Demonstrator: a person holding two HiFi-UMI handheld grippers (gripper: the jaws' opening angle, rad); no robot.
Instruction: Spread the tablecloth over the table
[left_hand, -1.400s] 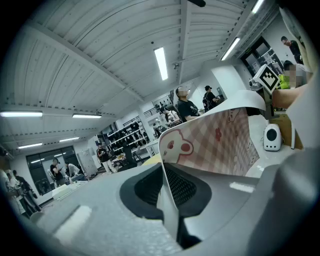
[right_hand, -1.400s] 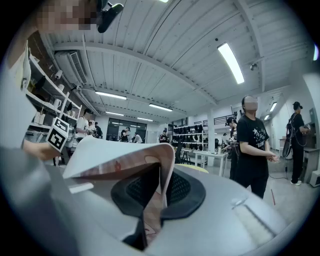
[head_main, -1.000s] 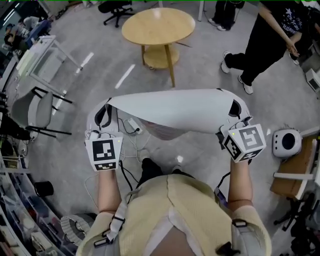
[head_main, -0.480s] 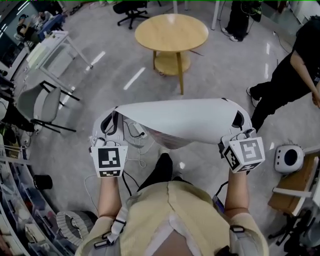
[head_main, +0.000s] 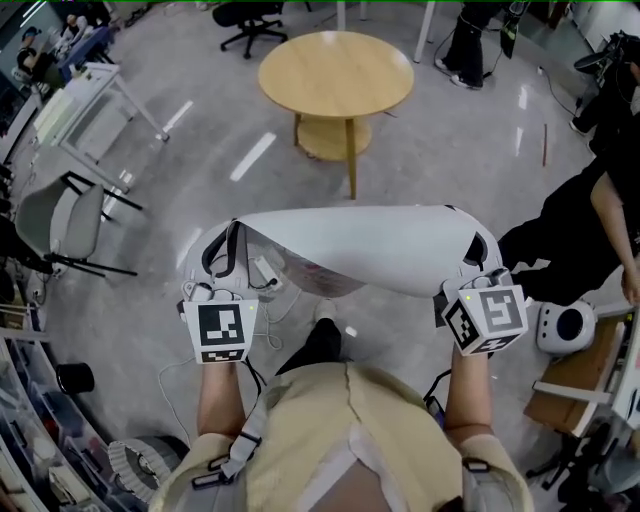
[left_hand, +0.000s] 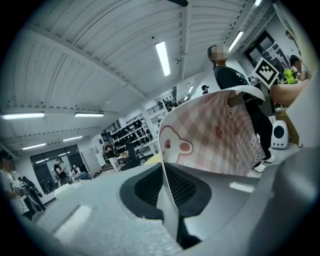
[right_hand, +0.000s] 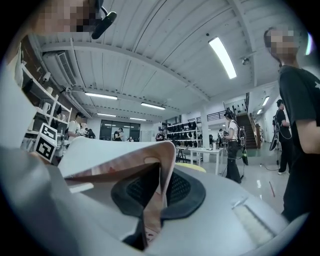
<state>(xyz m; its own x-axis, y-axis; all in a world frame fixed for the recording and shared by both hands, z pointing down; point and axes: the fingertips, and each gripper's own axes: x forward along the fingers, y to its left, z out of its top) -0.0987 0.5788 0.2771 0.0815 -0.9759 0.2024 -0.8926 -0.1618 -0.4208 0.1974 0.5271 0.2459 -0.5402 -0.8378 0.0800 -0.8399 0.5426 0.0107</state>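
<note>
The tablecloth (head_main: 370, 245), white on the upper side and pink-checked with a bear print underneath (left_hand: 220, 135), hangs stretched in the air between my two grippers. My left gripper (head_main: 222, 258) is shut on its left corner, the cloth edge pinched between the pads (left_hand: 167, 200). On its right corner my right gripper (head_main: 478, 258) is shut as well, a fold of cloth (right_hand: 155, 200) caught between the jaws. The round wooden table (head_main: 335, 70) stands further ahead on the floor, apart from the cloth.
A person in black (head_main: 585, 225) stands at the right. A white round device (head_main: 562, 325) sits on the floor by wooden boards (head_main: 570, 385). A grey chair (head_main: 55, 215) and a white frame (head_main: 90, 95) stand at the left. Cables (head_main: 265, 275) lie under the cloth.
Both grippers and the stretched cloth have moved forward towards the round table. The person in black now stands further right and nearer.
</note>
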